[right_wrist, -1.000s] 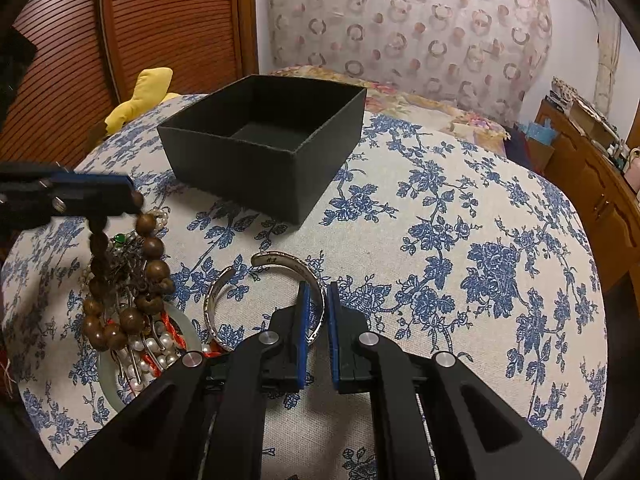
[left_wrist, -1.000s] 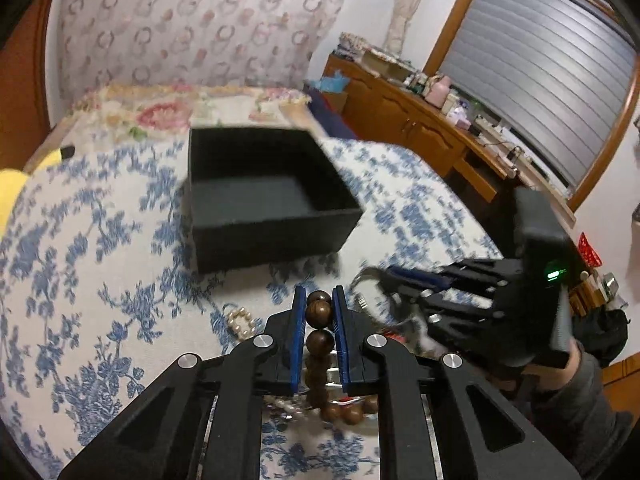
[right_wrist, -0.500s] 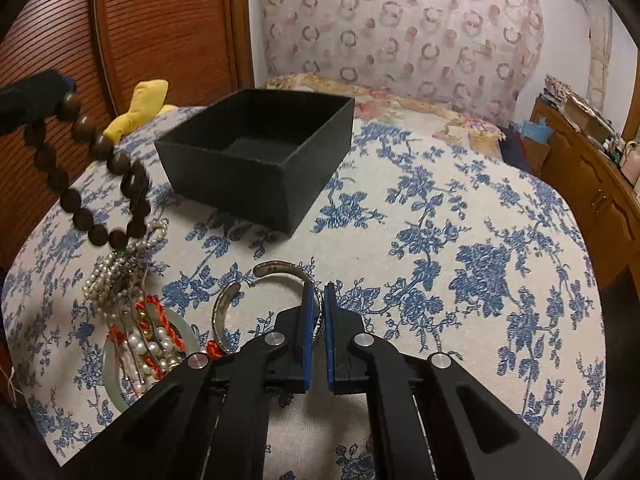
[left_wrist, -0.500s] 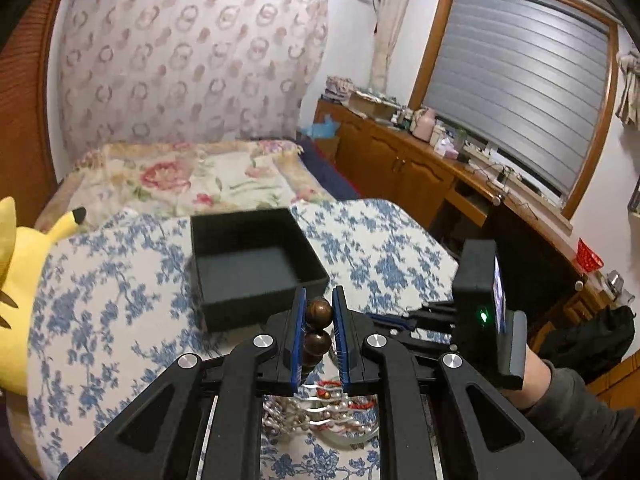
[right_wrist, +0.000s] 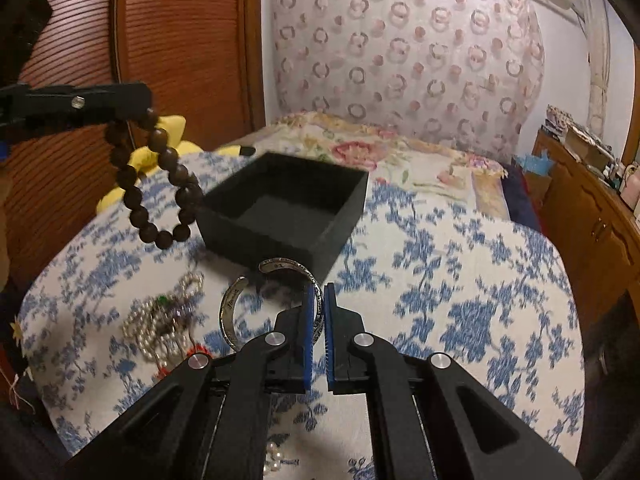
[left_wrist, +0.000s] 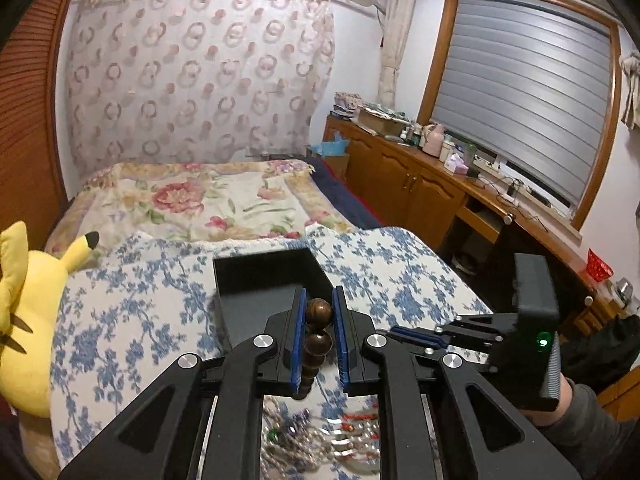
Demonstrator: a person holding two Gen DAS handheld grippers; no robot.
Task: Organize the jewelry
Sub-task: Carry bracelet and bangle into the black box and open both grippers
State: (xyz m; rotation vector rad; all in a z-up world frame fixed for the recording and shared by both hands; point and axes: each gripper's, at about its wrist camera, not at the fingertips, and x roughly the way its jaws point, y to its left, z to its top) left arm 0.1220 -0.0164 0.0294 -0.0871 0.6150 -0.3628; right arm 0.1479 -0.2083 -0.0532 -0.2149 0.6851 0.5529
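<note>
Two claws busy — left claw (left_wrist: 319, 330) pinches the limp, dangly bead bracelet (right_wrist: 158, 184) by one bead; right claw (right_wrist: 319, 322) clamps the stiff, slick silver cuff (right_wrist: 256, 300) — mid-band.

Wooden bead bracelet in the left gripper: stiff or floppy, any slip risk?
Likely floppy: the bead bracelet hangs as a drooping loop under the left gripper. Probably swings when moved. Slip risk seems moderate: round, glossy beads pinched between flat pads.

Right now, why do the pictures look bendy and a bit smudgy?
Both views are fisheye, so edges curve and corners go black. Left wrist view: the window frame bows, and the jewelry pile below the fingers is blurry. Right wrist view: the blue flowered cloth looks smeared, under dim warm light.
</note>
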